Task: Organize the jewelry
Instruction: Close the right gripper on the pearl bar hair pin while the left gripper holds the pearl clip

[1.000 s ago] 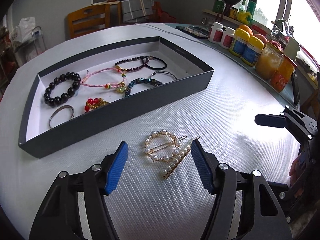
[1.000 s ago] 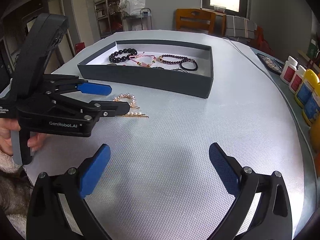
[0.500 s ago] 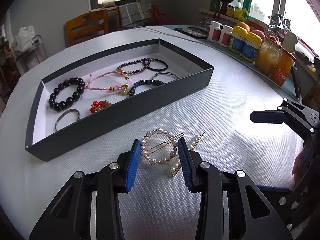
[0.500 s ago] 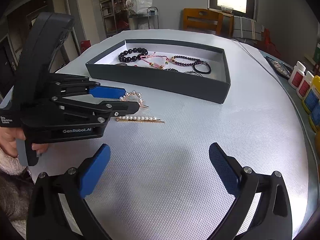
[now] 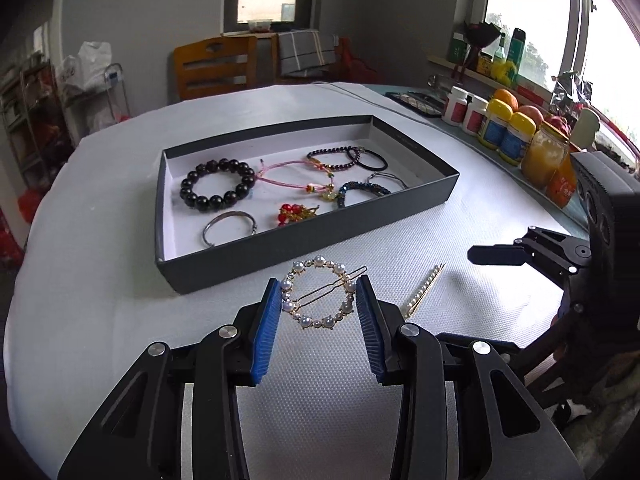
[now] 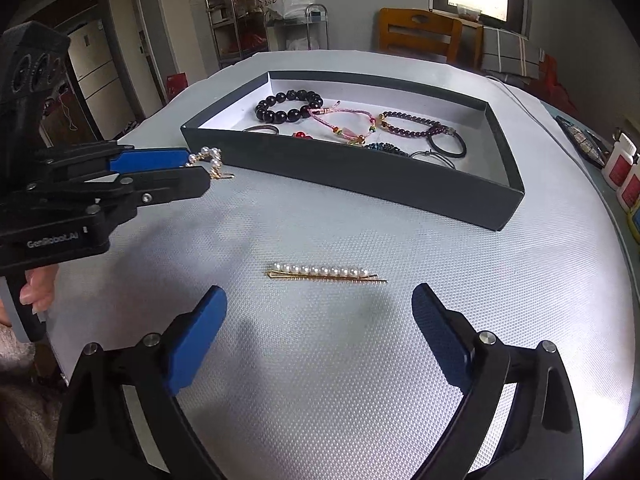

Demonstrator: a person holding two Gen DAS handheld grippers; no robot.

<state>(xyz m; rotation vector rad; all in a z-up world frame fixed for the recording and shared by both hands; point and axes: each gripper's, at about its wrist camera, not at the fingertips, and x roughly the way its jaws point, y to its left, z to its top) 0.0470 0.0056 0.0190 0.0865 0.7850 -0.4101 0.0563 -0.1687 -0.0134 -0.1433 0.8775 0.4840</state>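
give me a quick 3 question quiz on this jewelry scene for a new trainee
1. True or false: the round pearl hair clip lies inside the dark box.
2. Which piece lies on the table ahead of the right gripper? A) black bead bracelet B) straight pearl hairpin C) silver bangle
3. Fill in: the left gripper is shut on the ____.

Key: 1 false, the left gripper holds it outside the box. 2 B, the straight pearl hairpin. 3 round pearl hair clip.
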